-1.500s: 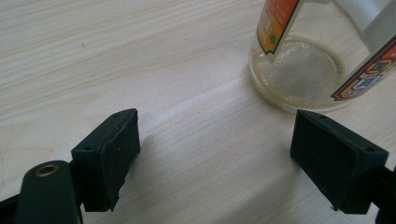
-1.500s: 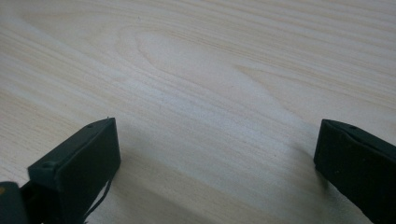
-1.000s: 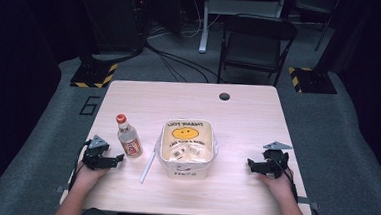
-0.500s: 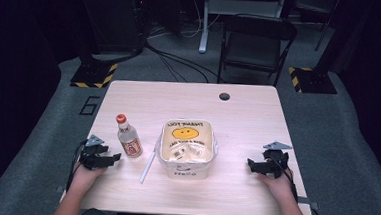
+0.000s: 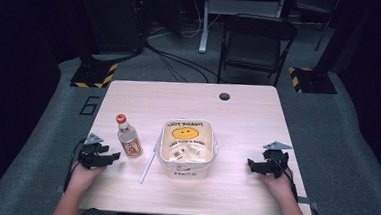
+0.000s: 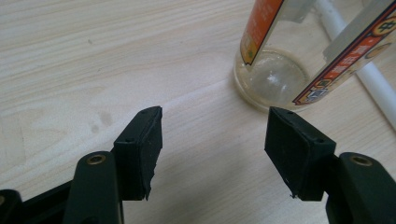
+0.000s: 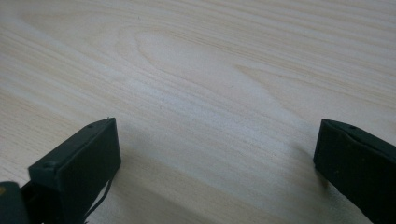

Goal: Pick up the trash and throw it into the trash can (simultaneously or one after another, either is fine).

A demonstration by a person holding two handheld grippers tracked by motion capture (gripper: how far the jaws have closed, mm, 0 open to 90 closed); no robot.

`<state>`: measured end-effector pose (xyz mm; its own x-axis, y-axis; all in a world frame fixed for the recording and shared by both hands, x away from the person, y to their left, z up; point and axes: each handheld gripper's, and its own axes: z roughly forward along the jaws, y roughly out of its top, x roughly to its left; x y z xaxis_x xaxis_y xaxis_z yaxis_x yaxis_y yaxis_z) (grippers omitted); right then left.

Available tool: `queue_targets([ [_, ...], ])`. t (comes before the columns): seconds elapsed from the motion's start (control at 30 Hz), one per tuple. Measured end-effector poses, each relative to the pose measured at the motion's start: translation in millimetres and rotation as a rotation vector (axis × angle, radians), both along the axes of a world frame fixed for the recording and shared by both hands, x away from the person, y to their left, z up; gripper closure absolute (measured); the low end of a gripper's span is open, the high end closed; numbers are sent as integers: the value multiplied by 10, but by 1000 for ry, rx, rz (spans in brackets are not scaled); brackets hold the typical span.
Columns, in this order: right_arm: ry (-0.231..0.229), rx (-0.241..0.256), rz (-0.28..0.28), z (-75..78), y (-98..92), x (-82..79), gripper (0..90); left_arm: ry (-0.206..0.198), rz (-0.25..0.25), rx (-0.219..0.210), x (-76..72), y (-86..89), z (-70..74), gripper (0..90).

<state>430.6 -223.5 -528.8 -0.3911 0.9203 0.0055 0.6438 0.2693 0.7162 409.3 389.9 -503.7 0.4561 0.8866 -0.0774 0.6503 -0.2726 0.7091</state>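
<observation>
Bottle (image 6: 275,70) just beyond the spread left gripper (image 6: 215,154).

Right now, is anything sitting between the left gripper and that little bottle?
Nothing visible. The left gripper is open, with bare table up to the bottle. The white straw lies beyond the bottle.

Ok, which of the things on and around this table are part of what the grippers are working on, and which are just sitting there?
In play:
left gripper, jaws open, facing the bottle
bottle, clear glass, red cap
white straw, lying beside the bottle

Lying about:
lined tub with a smiley bag
right gripper, open over bare table
folding chair
</observation>
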Motion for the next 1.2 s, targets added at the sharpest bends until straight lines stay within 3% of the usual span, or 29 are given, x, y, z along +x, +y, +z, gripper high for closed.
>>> queue_targets([
  [0.23, 0, 0, 1, 0, -1, 1, 0, -11, 2, 3, -33, 35, 117, 368],
  [0.53, 0, 0, 1, 0, -2, 1, 0, -16, 9, -46, -96, 137, 258, 384],
  [0.93, -1, -1, 1, 0, -2, 1, 0, -34, 23, -74, -147, 285, 408, 396],
  [1.2, -1, -1, 1, 0, -2, 1, 0, -22, -6, -68, -180, 261, 510, 399],
])
